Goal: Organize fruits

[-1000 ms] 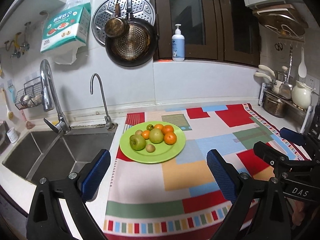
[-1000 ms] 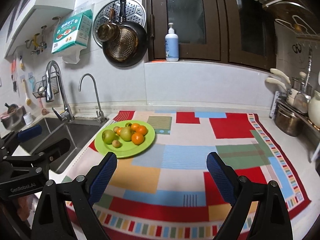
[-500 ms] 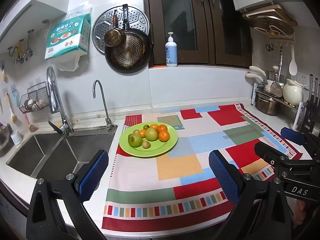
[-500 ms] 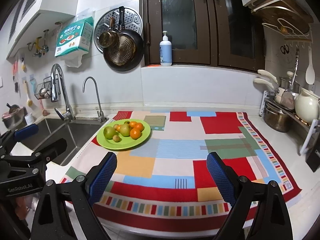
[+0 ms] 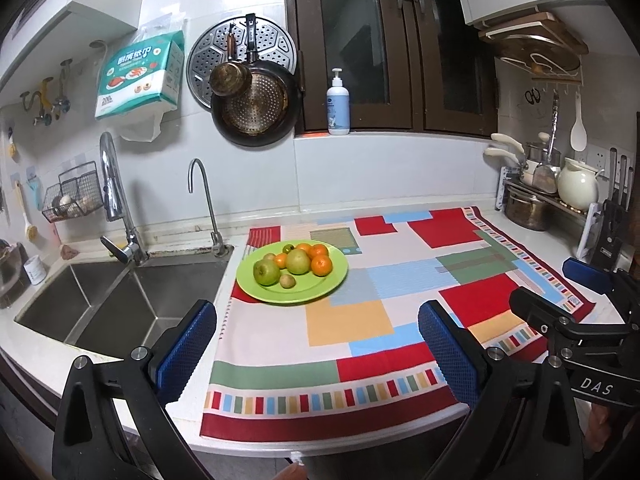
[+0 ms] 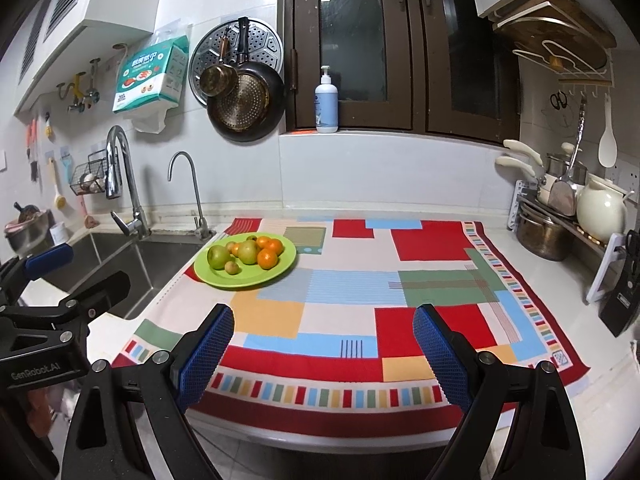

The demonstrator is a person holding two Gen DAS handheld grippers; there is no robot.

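A green plate (image 5: 320, 286) (image 6: 280, 270) rests on the left part of a colourful patchwork cloth (image 5: 360, 320) (image 6: 352, 288). On it lie two green apples (image 5: 267, 272) (image 6: 218, 257), several oranges (image 5: 321, 265) (image 6: 267, 259) and small green-brown fruits (image 5: 287, 281) (image 6: 232, 267). My left gripper (image 5: 318, 354) hangs open over the counter's front edge, well short of the plate, with nothing between its blue pads. My right gripper (image 6: 323, 352) is open too, empty, above the cloth's near border. Each gripper shows at the side of the other's view.
A double steel sink (image 5: 120, 300) with two taps (image 5: 116, 208) lies left of the cloth. Pans (image 5: 256, 108) hang on the wall and a soap bottle (image 5: 338, 104) stands on the sill. Pots, a cream jug (image 6: 602, 212) and a knife block (image 6: 624, 292) crowd the right side.
Both grippers have pulled back from the counter, so the plate looks smaller and farther away and the cloth's front edge has come into view. The fruit has not moved.
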